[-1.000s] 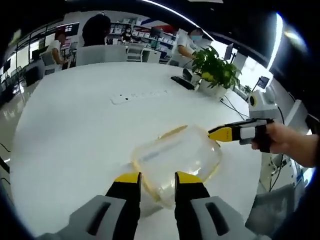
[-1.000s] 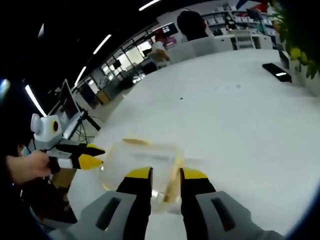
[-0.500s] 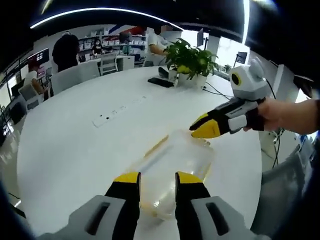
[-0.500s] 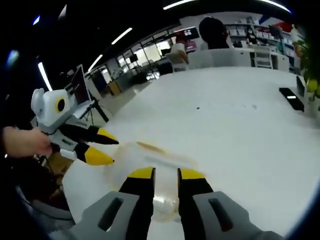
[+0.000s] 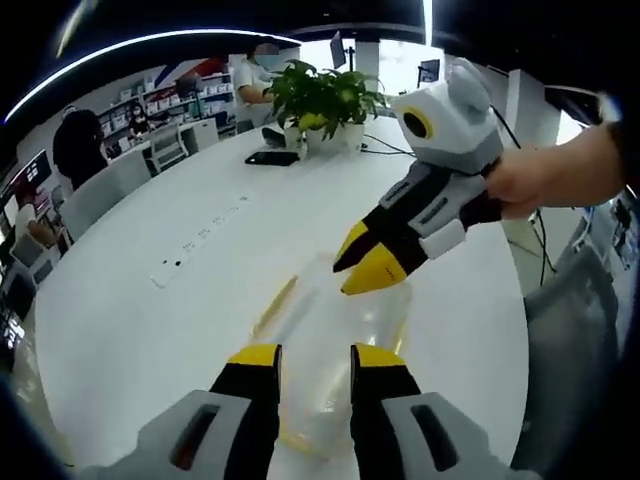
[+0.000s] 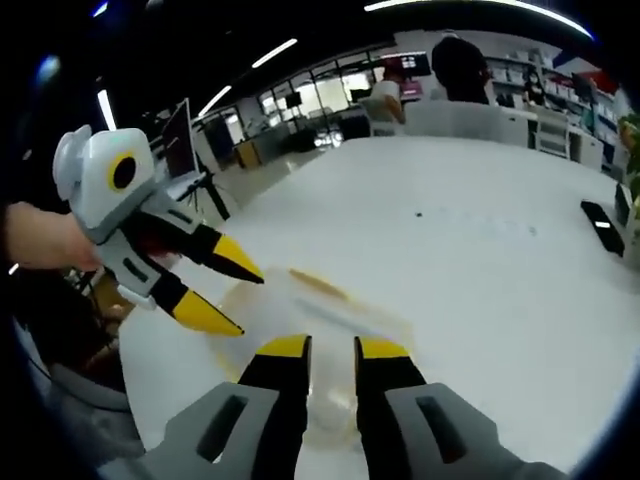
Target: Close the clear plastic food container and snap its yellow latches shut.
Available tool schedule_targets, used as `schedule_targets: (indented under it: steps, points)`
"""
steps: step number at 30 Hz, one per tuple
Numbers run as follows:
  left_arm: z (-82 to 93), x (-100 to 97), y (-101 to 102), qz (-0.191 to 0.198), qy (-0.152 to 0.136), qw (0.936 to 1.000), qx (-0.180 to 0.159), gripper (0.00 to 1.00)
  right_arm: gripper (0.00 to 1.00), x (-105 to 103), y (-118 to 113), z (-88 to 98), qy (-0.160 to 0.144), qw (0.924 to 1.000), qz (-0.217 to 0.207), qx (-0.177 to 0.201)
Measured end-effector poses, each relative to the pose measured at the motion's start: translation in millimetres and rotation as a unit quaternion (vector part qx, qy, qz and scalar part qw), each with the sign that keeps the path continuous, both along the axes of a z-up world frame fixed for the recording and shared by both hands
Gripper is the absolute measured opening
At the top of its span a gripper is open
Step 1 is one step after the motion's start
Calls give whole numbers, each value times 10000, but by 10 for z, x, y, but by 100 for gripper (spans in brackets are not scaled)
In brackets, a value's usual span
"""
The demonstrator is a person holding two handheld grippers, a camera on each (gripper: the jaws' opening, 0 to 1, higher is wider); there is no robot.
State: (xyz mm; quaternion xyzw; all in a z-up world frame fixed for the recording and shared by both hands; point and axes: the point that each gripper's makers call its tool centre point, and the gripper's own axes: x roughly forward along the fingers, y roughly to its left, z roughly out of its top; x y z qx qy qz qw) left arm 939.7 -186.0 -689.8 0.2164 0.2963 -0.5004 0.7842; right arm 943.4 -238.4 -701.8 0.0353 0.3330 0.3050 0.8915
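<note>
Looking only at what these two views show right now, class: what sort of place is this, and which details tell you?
Probably an open-plan office: a big white table with a potted plant, shelving and seated people behind.

I'm in an open-plan office — big white table [image 5: 150,330], potted plant [image 5: 322,95] at twelve o'clock, shelves [image 5: 190,90] and seated people [image 5: 78,150] at ten — ceiling strip lights.

No text, label or brand seems readable anywhere at this blur
</note>
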Motion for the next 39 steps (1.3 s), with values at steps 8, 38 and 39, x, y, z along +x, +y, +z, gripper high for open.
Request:
schedule_targets:
  steps: [8, 38, 39]
  points:
    - [-49, -35, -67, -269, -46, 9996, 78, 19, 14, 31, 60, -27, -100, 9994, 238, -223]
    - [-67, -148, -209, -646, -318, 9973, 153, 19, 13, 183, 328, -20, -355, 9958, 721, -434]
    - [-69, -157, -215, -629, -298, 9975, 131, 19, 14, 187, 330, -17, -357, 9959, 714, -435]
